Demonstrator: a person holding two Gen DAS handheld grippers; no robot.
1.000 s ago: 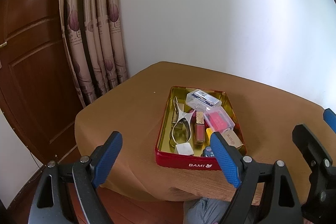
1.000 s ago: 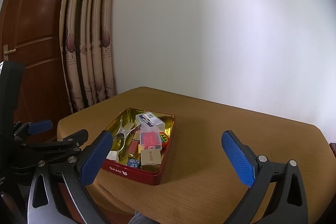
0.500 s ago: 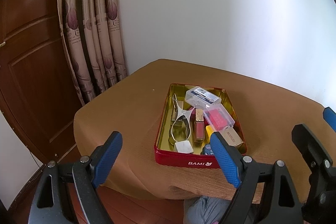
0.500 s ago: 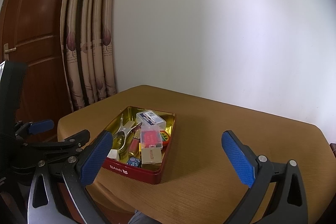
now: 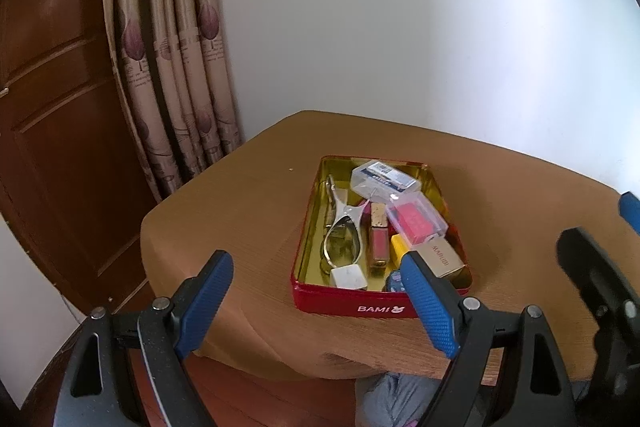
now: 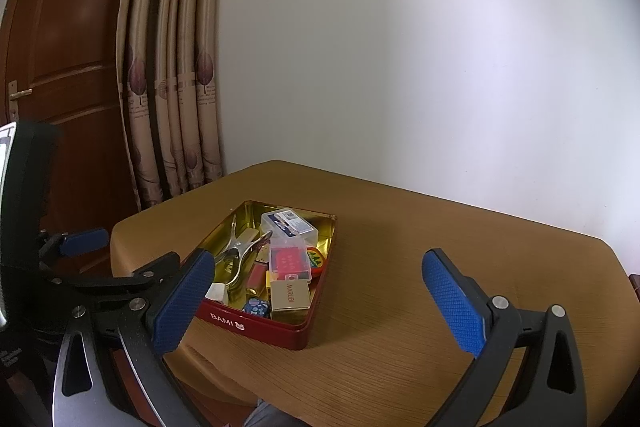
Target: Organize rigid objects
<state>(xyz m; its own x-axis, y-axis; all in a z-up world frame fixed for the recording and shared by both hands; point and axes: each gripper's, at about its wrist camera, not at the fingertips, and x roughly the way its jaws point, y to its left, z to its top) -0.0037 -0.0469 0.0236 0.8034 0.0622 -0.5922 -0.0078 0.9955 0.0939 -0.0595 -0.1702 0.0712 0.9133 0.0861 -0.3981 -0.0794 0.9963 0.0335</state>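
Red tin (image 5: pixel 352 301) holds clutter; both grippers' fingers (image 6: pixel 182 301) spread.

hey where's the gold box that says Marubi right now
The gold Marubi box lies inside the red tin, in its near right corner in both views, just in front of the clear case with the pink insert.

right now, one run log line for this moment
left gripper: open, empty | right gripper: open, empty | red tin: on table, items inside | contact: none
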